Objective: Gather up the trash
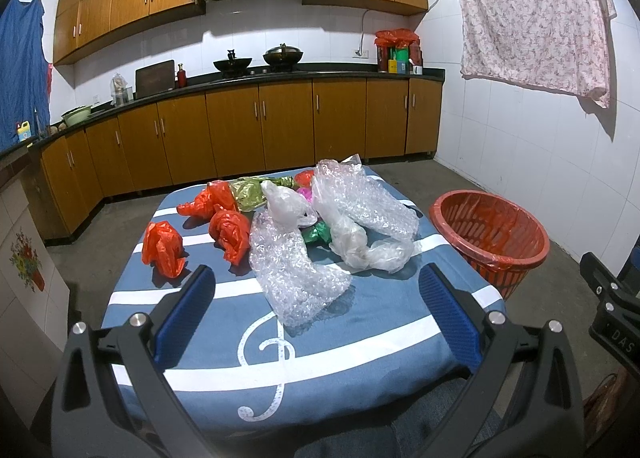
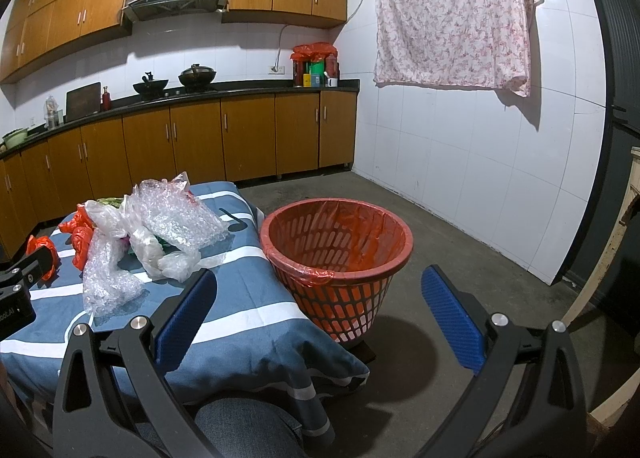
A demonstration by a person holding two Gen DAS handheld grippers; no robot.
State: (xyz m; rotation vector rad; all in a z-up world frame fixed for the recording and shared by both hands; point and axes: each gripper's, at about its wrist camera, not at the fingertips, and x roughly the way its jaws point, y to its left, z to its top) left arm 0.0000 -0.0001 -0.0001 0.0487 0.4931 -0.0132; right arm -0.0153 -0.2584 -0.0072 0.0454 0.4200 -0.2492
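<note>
Hovering wide apart, left gripper (image 1: pixel 316 278) and right gripper (image 2: pixel 320 282) (both empty) flank table edge (image 2: pixel 280 310).

Floral sheet (image 2: pixel 452 14), woks (image 1: pixel 282 54), cabinets (image 1: pixel 260 130).

Right gripper (image 2: pixel 319 290) wide open, empty — red basket (image 2: pixel 394 232) just ahead, bubble wrap (image 2: pixel 182 220) heaped on striped table (image 2: pixel 248 298)

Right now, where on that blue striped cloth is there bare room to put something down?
The near end of the blue striped tablecloth, around the white treble clef, is bare. So is its right edge beside the red lined basket. The middle and far end are crowded with bubble wrap, clear bags and crumpled red bags.
</note>
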